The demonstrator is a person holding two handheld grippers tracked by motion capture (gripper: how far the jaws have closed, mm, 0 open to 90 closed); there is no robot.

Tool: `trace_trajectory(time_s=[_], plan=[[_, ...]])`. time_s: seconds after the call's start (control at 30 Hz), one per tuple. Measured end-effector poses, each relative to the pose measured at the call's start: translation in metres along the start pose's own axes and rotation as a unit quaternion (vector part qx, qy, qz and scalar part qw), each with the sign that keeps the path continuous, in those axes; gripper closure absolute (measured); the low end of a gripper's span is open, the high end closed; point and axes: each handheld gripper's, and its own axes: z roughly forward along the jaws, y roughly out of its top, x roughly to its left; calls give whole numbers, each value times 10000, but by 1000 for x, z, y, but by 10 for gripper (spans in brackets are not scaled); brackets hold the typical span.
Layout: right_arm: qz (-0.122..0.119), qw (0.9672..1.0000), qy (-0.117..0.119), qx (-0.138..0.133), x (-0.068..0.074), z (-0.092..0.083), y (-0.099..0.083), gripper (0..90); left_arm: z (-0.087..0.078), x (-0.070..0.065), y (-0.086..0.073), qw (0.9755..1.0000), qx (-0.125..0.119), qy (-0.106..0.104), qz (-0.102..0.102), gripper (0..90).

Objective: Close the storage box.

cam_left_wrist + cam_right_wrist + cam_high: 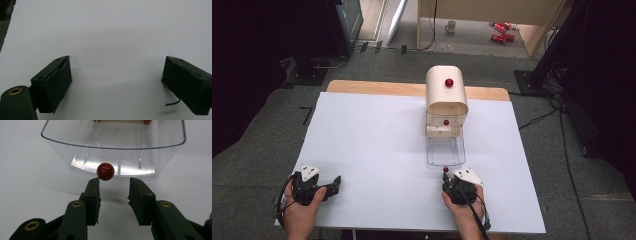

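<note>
Right gripper view shows a clear plastic drawer [113, 147] pulled out toward the camera, a red knob [105, 171] on its front wall, and the right gripper [113, 185] just short of it — its jaws stand apart with the knob a little ahead of the gap, nearer one jaw, not clasped. In the high view the drawer [445, 150] sticks out from the bottom of a small cream cabinet [446, 97] with a rounded top and two more red knobs, standing at the far middle of the white table [377, 150]. The left gripper [332, 187] rests near the table's near left edge, held in a hand [302, 212] — its jaws are spread wide over bare white surface.
</note>
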Motion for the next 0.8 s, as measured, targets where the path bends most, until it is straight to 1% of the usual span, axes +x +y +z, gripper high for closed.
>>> trace_trajectory(time_s=[0.07,0.23,0.5,0.8], plan=[[-57,10000,68,-3,2,1,1,682,0,0,0,10000,-1,0,0,92],[-68,9998,168,-44,4,3,3,744,0,0,0,10000,2,-1,1,92],[-73,9999,135,-62,5,8,4,739,0,0,0,10000,4,-1,2,92],[-80,9997,190,-99,4,8,5,752,0,0,0,10000,6,-2,3,92]])
